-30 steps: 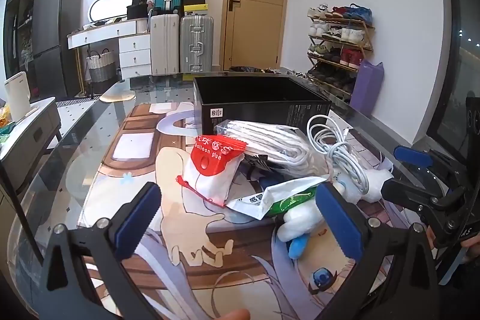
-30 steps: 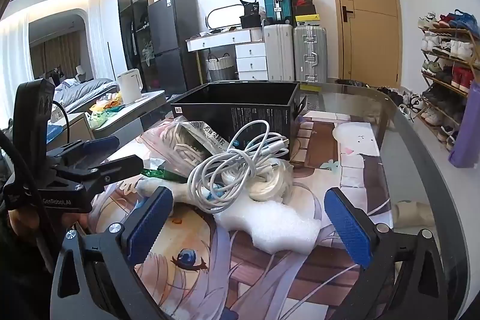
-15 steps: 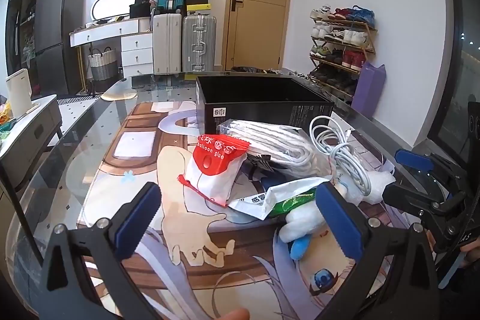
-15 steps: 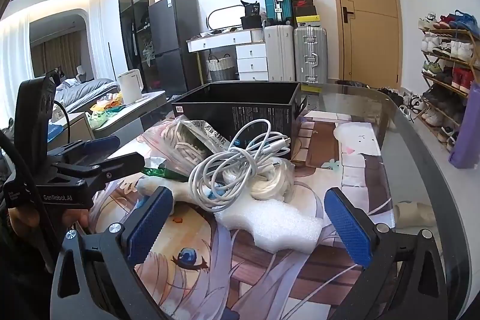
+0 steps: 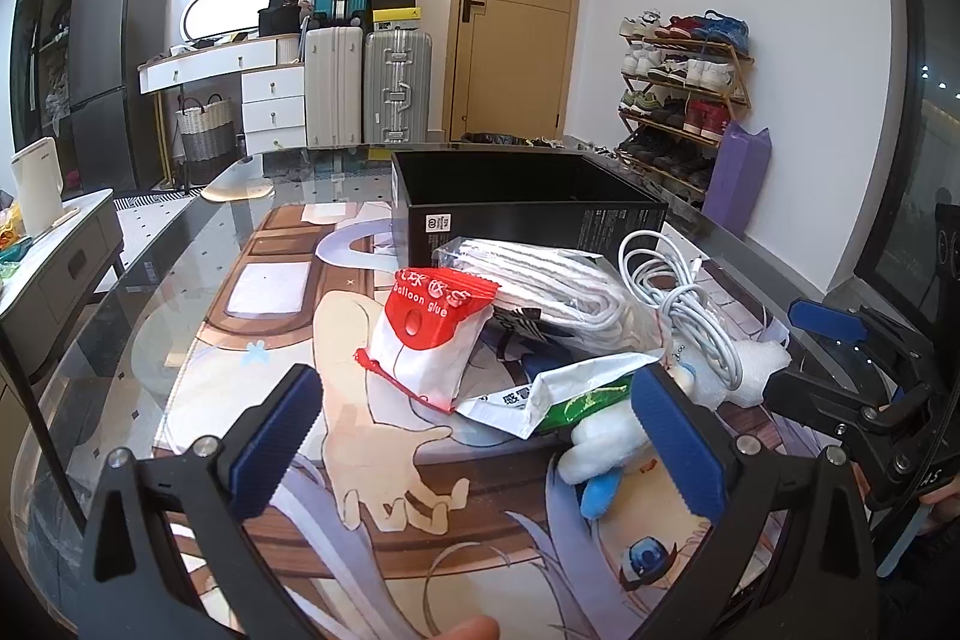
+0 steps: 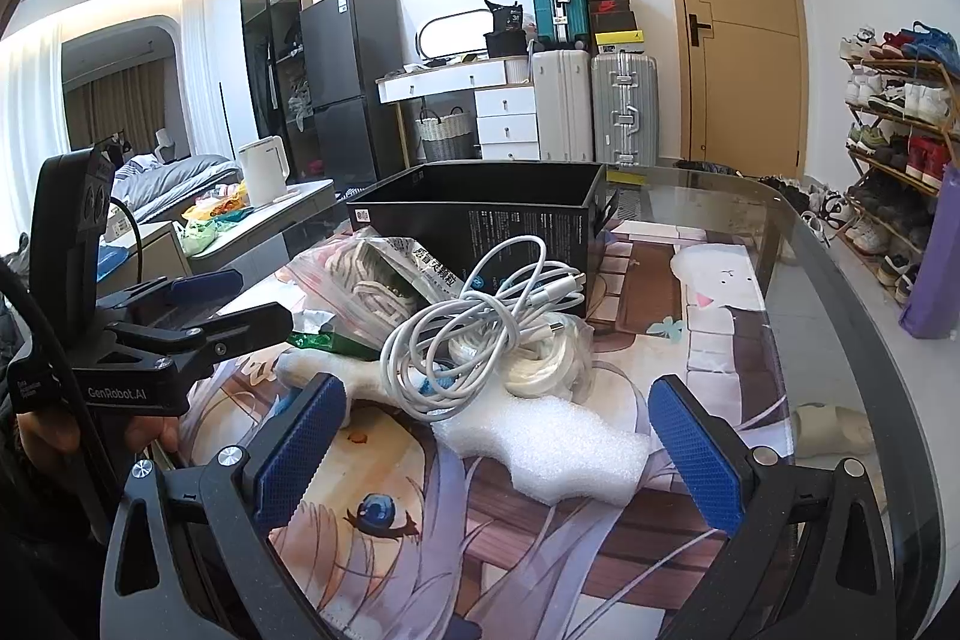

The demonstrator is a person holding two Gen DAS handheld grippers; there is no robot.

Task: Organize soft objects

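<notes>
Cluttered little apartment room with suitcases, a shoe rack and a glass-topped bench [image 5: 180,244] wearing an anime desk mat, and honestly nothing looks sorted yet. Left claw [image 5: 480,436] hangs just above the mat with its blue pads spread wide, nothing between them; right claw [image 6: 498,448] is the same deal, wide apart and empty, low over the near edge of the heap. Closest to the right claw is a white foam sheet [image 6: 558,451] lying flat, long side running roughly left to right across that view. Just past it sits a coiled white cable [image 6: 480,328], loops piled on top of the heap, its plug ends poking toward the box. Nearest the left claw there's a white plush toy [image 5: 606,445] with a blue bit, lying on its side, long axis angled toward the claw's right finger, partly under a green and white pouch [image 5: 564,388]. Further out, a red and white balloon glue packet [image 5: 426,340] leans tilted against a clear bag of white rope [image 5: 558,280]. Behind all that is the black box [image 5: 528,214], open top; its inside is only partly visible and I can't see anything in it. So my read: everything's left to move, probably into that box.
</notes>
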